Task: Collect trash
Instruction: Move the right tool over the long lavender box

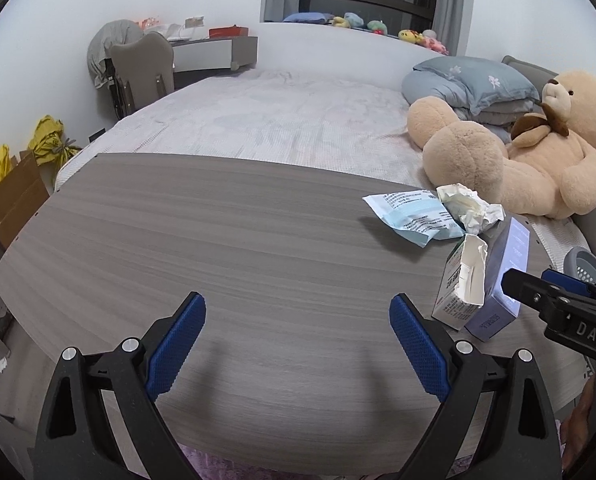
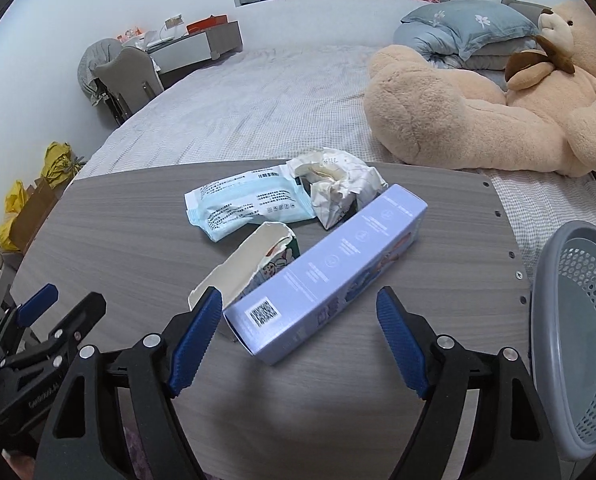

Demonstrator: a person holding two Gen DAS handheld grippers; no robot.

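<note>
Between the spread fingers of the right gripper, nothing gripped yet: the near end of the lilac carton lies just ahead of the tips, a little left of centre. Its long axis runs from near-left to far-right across the bench, so it sits skewed to the gap between the fingers, not square to it. A grasp likely needs a small twist of the wrist.

Left gripper also wide open and empty, over bare bench well to the left of the pile. Right hand is plainly the nearer one.

Touching the lilac carton's left side: a torn white carton, ripped open at the top, cartoon print showing on its side. Beyond these, a pale blue wipes packet lying flat, and crumpled paper wrapping against its right end.

Grey perforated basket stands off the bench's right edge, just beside the right gripper; probably the destination.

Writing: QR code on the lilac carton's near end; barcode and small print on the packet, too small to read. "DAS" is legible on the right gripper's body in the left view.
</note>
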